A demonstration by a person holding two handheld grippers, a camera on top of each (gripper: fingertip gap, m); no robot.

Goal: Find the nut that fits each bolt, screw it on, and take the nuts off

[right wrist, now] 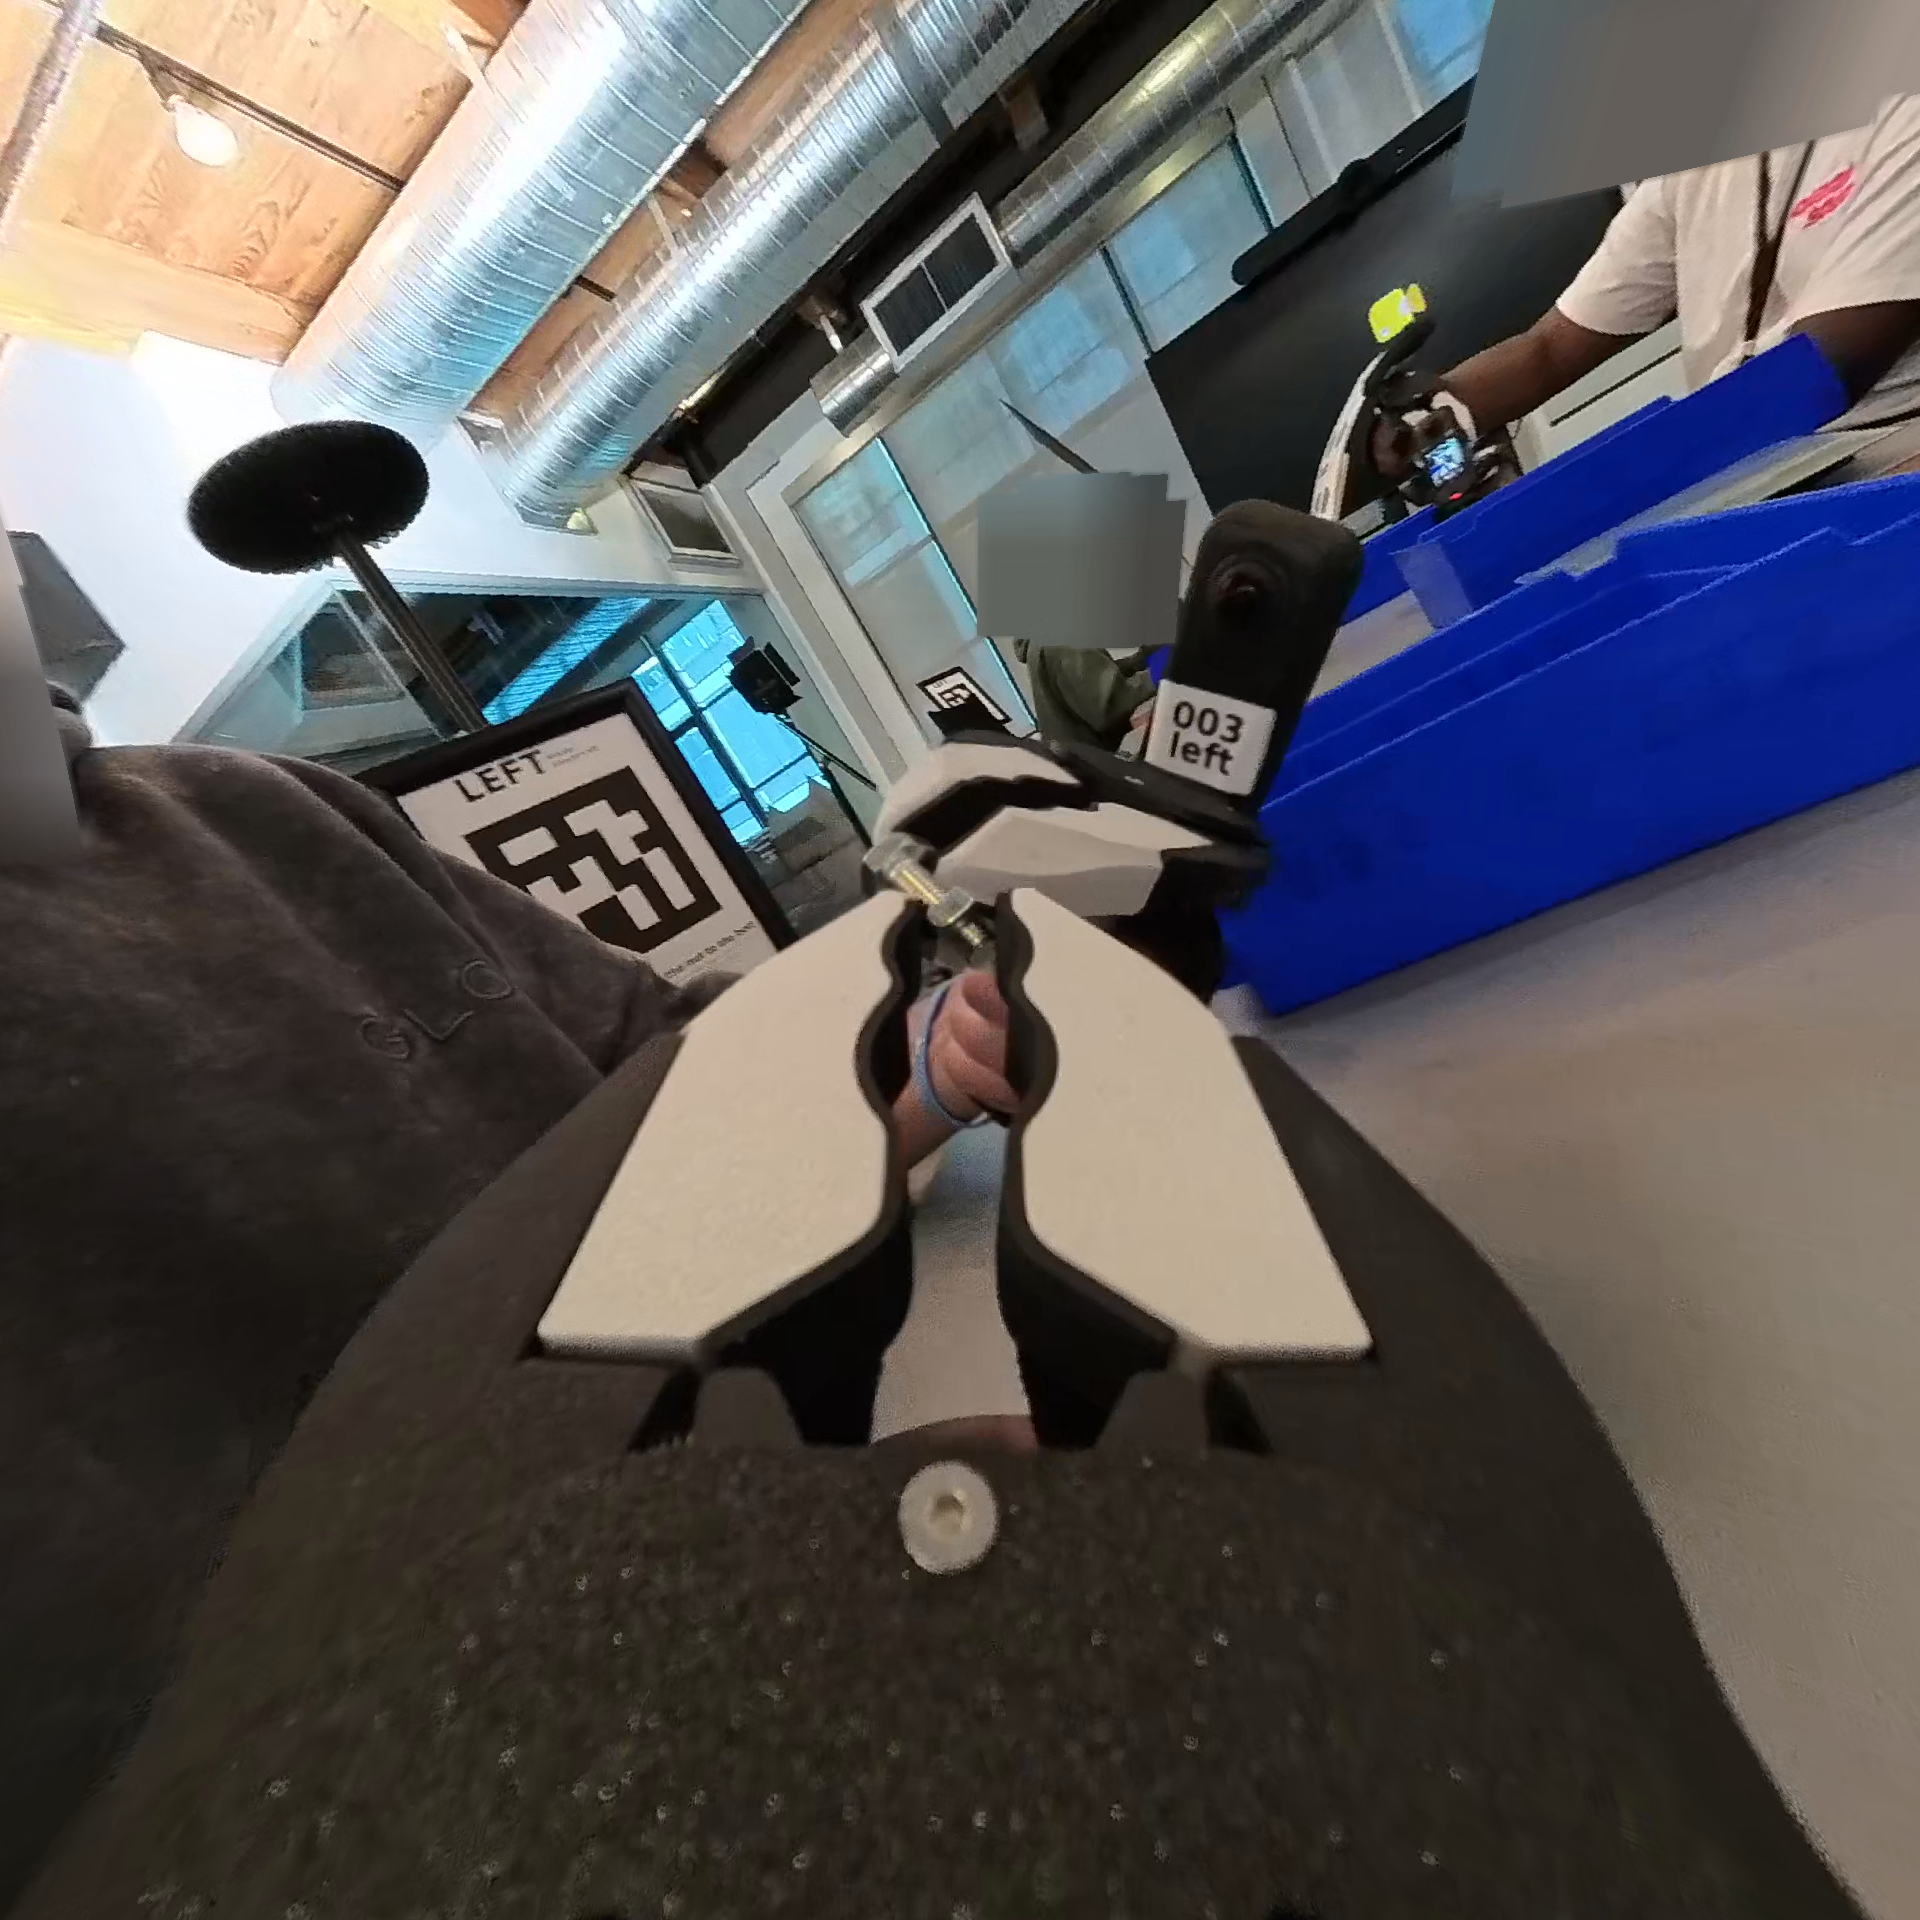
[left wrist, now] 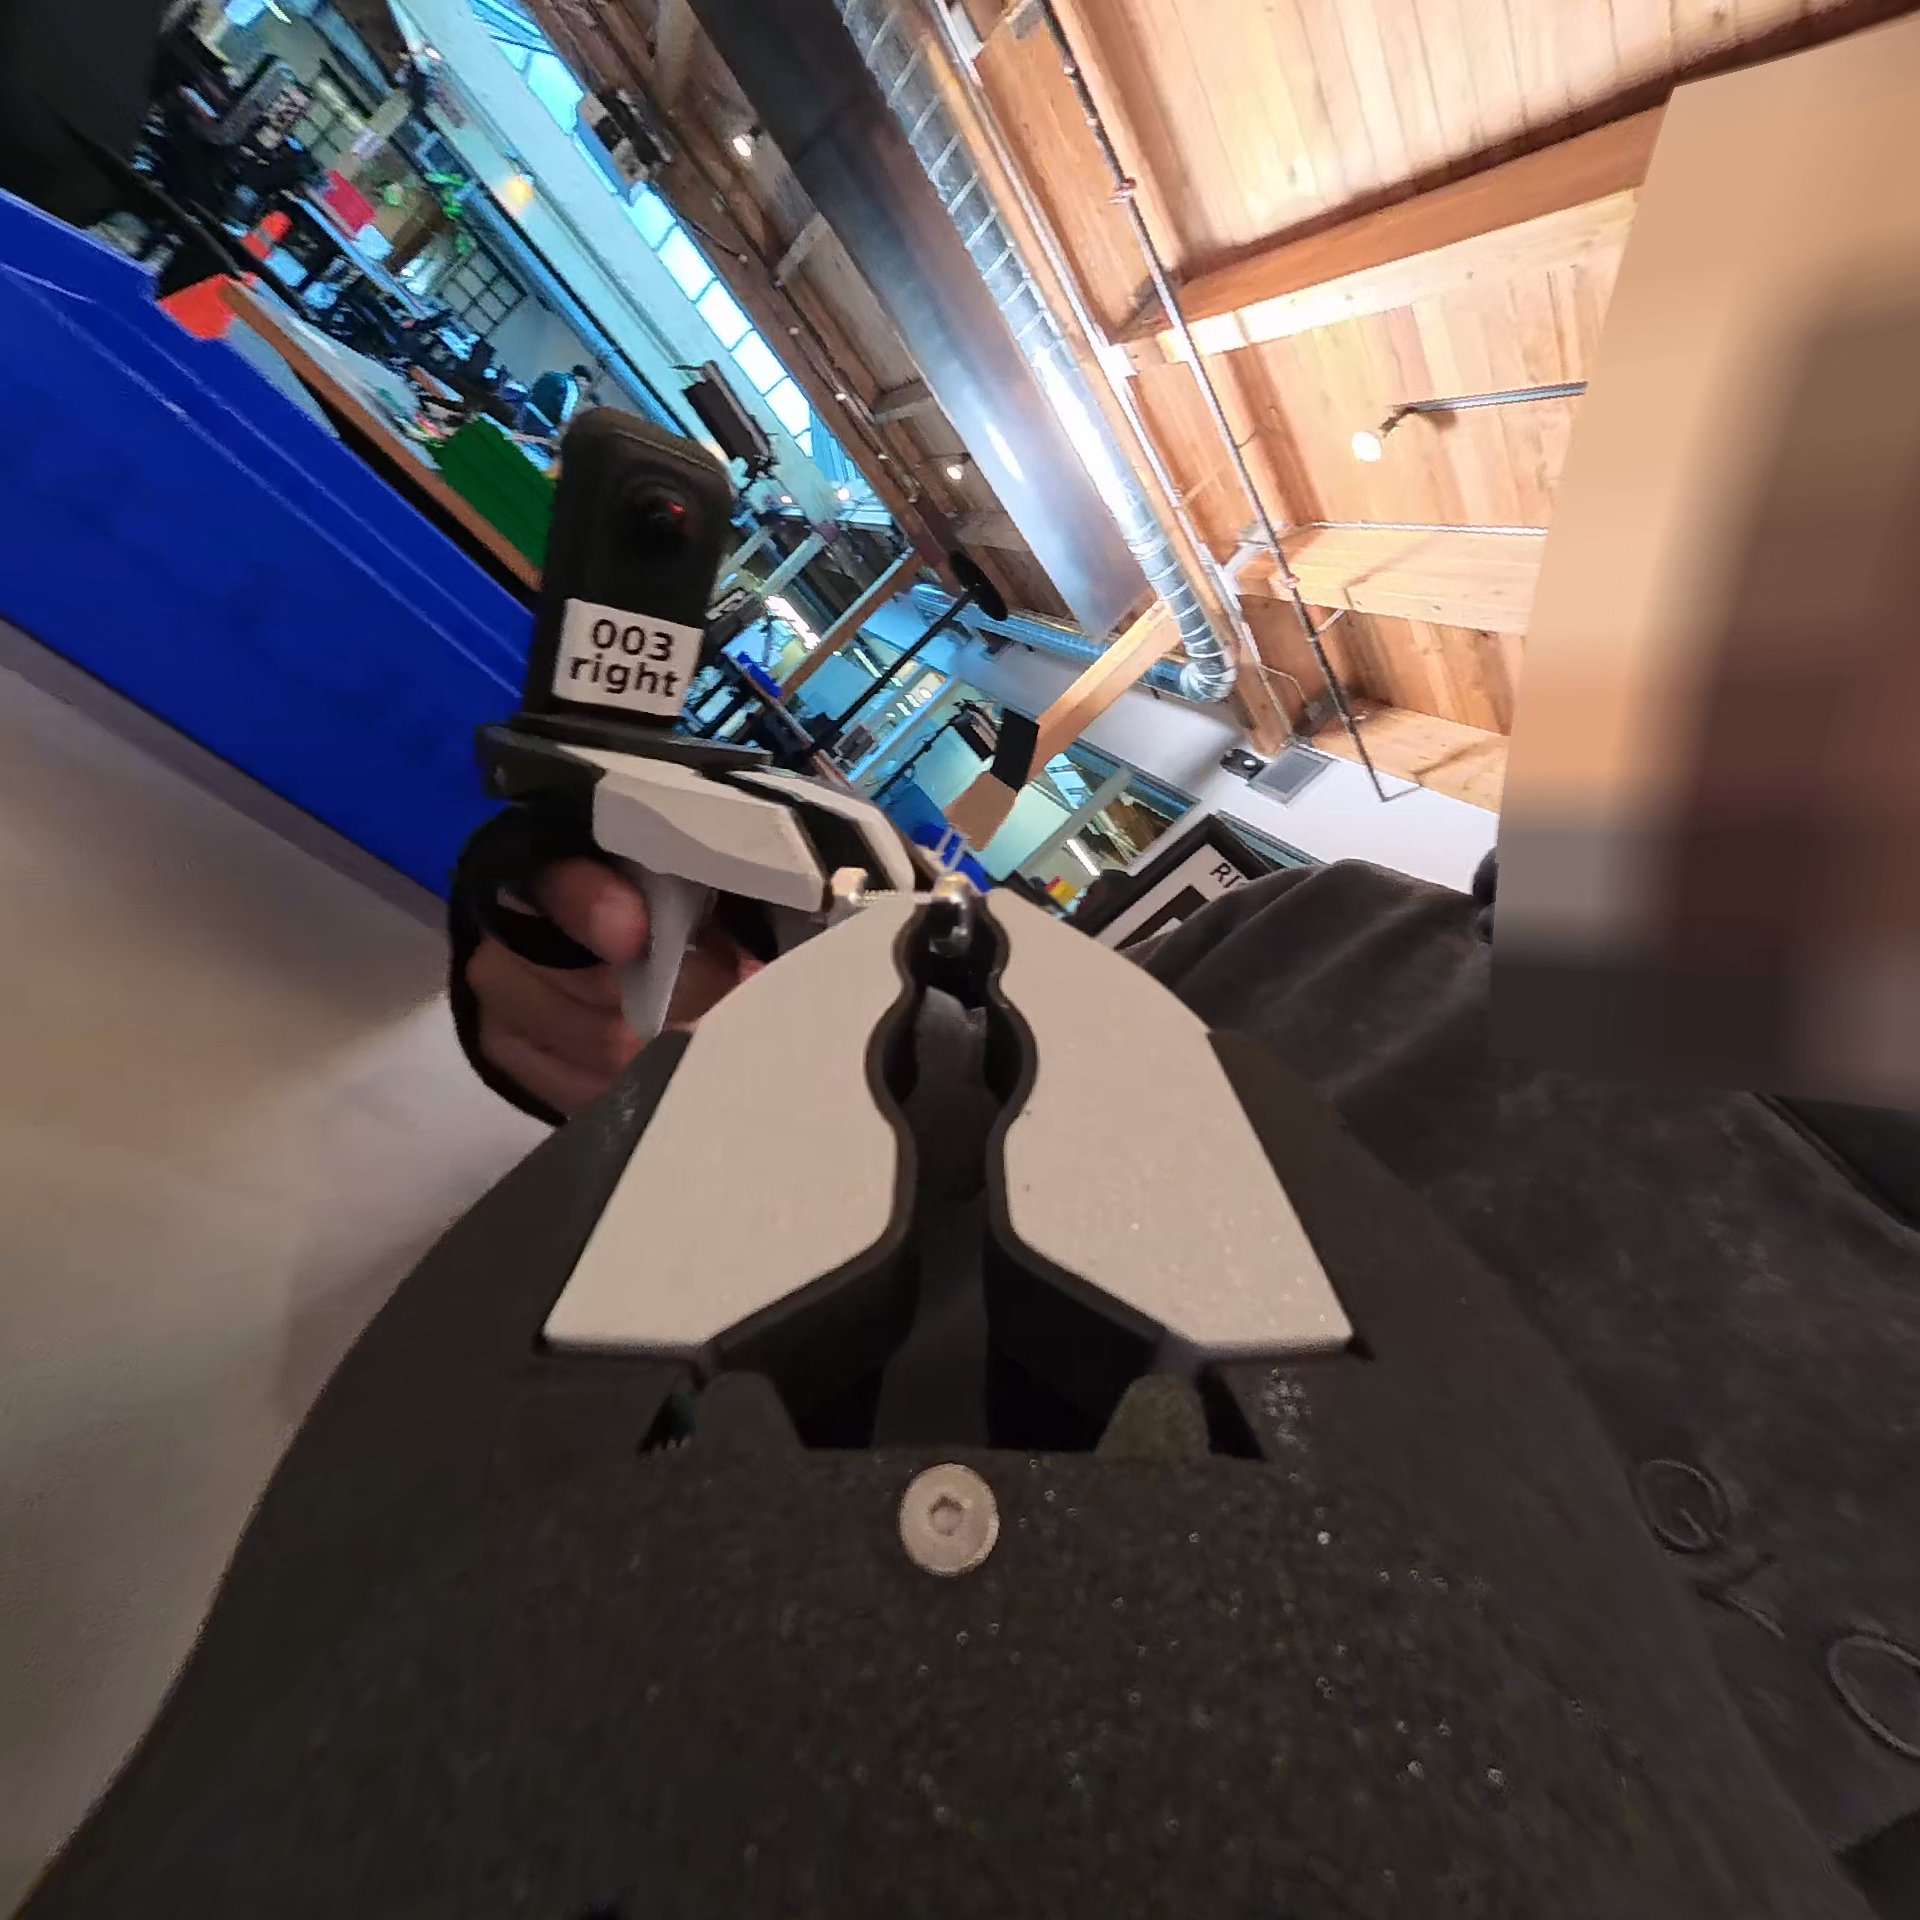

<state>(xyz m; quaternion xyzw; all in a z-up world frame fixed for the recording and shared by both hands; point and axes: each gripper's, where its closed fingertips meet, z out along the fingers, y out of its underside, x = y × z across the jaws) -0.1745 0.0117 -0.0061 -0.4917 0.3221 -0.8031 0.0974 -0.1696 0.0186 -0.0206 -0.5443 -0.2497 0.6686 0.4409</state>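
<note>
A: Bolt (right wrist: pixel 928 896): silvery, threaded, held in the air between your two grippers, above the grey table (right wrist: pixel 1558 1195). Your left gripper (right wrist: pixel 902 847) is clamped on its head end; your right gripper (right wrist: pixel 951 928) is closed around the nut (right wrist: pixel 948 914) on the shank.

B: And the risk?

A: Probably cross-threading or jamming if you tilt one gripper against the other; the small nut, silvery too, could slip out and fall. The left wrist view shows only a glint of metal at the tips.
</note>
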